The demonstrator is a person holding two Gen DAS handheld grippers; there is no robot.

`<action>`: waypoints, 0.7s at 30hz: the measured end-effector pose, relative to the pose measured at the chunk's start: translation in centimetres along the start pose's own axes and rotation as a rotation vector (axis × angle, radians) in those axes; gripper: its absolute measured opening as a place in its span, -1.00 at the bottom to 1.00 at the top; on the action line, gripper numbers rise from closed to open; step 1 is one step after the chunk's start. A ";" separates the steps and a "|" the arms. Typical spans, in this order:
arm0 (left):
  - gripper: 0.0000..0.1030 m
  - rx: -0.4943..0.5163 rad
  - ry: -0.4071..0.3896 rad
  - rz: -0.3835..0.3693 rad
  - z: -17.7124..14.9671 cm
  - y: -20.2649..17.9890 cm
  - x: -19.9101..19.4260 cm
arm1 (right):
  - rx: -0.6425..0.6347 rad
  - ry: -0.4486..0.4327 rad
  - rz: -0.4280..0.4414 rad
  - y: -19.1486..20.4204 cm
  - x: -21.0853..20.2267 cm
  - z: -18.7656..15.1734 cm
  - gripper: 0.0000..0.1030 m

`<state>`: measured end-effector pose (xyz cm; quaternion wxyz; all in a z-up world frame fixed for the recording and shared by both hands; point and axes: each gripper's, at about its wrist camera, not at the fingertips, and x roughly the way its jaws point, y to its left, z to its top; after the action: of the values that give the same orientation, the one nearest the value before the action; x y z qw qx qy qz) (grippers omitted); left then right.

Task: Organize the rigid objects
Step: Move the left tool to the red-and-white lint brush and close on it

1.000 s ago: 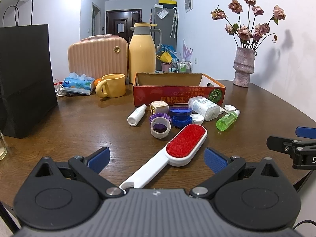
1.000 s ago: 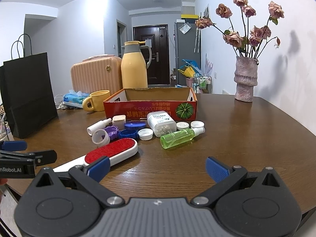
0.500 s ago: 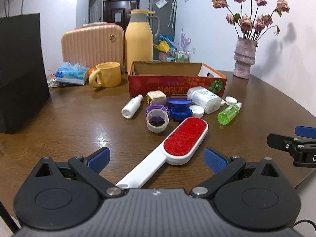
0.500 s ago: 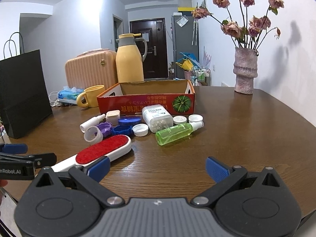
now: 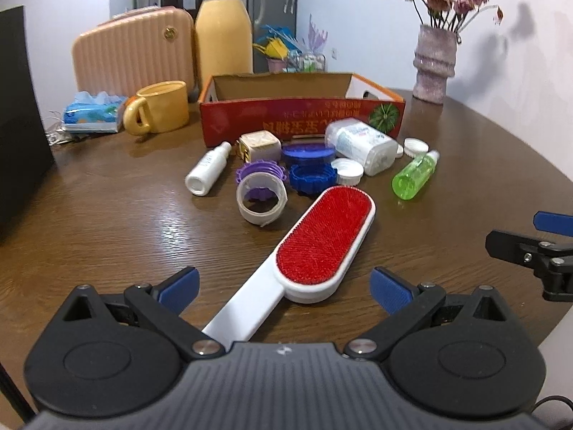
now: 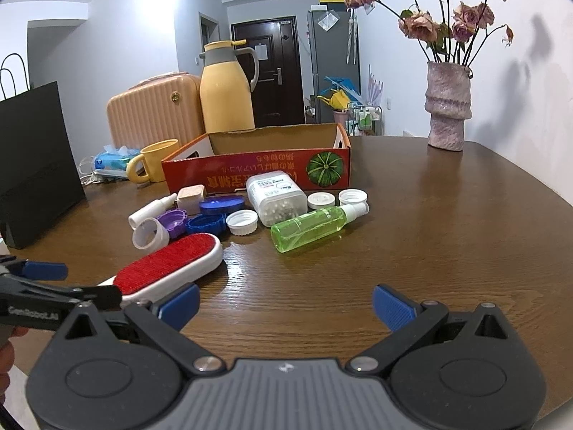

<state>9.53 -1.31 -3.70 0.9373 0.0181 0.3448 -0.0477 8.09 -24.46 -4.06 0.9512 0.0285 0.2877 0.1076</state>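
Observation:
A white lint brush with a red pad (image 5: 324,238) (image 6: 168,267) lies on the brown table, handle pointing toward my left gripper (image 5: 284,286), which is open and straddles the handle without touching it. Behind the brush sit a white ring (image 5: 261,199), purple lid (image 5: 261,172), blue lids (image 5: 311,175), a small white bottle (image 5: 207,168), a green spray bottle (image 5: 415,175) (image 6: 315,224), a white pill jar (image 5: 361,145) (image 6: 277,199), white caps (image 6: 241,222) and a beige cube (image 5: 259,145). My right gripper (image 6: 286,306) is open over bare table. The red cardboard box (image 5: 304,122) (image 6: 258,172) stands behind them.
A yellow mug (image 5: 159,113), tissue pack (image 5: 93,114), yellow thermos (image 5: 224,25) and peach case (image 5: 132,53) stand at the back left. A black paper bag (image 6: 34,165) is at far left, a vase of dried roses (image 6: 447,107) at back right.
Both grippers have moved forward and lower toward the objects; the lint brush now lies between the left gripper's open fingers. Nothing on the table has moved.

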 end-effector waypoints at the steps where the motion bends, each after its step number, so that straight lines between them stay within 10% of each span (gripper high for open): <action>1: 1.00 0.005 0.009 0.000 0.1 -0.1 0.4 | 0.000 0.002 0.000 -0.1 0.2 0.0 1.00; 21: 0.98 0.058 0.081 -0.046 1.3 -1.4 7.0 | 0.025 0.052 -0.019 -1.7 3.4 -0.4 1.00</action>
<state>15.56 -3.33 -7.23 0.9204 0.0390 0.3811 -0.0785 10.95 -25.40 -6.38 0.9440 0.0348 0.3139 0.0955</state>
